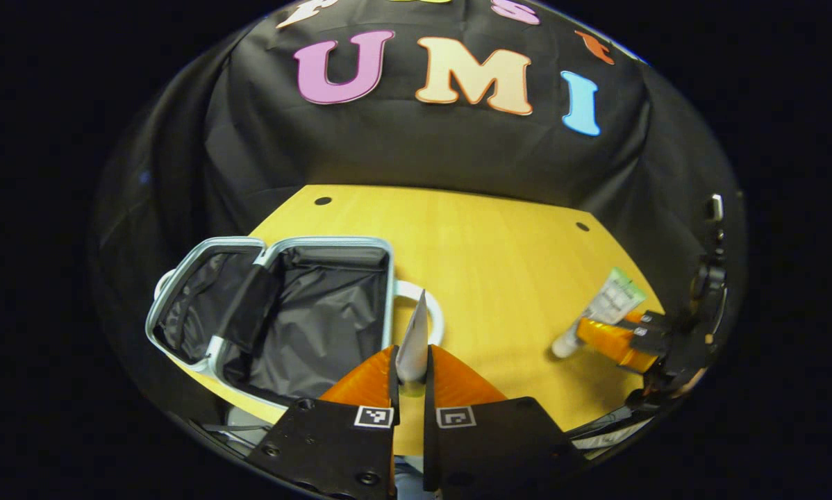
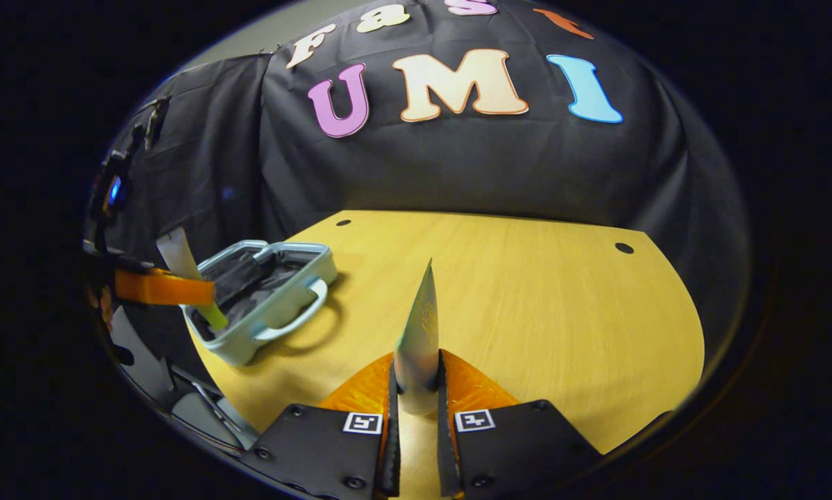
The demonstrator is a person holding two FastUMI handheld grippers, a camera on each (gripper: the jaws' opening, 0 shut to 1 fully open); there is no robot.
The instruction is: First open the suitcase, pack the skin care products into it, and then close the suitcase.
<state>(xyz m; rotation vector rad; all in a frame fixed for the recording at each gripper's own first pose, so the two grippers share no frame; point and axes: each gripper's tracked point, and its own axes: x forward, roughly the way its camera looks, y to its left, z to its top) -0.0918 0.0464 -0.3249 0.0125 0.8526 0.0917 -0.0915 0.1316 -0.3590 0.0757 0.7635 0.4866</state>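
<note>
A yellow wooden table stands against black cloth walls.

From my left gripper, the open suitcase lies on the table ahead and left. My right gripper sits far right, a tube between its fingers. Another tube stands between my left fingers, probably just beside the suitcase handle.

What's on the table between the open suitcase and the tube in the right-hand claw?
Nothing: in the right gripper view, bare wooden table separates the suitcase from the tube clamped in the right gripper.
</note>
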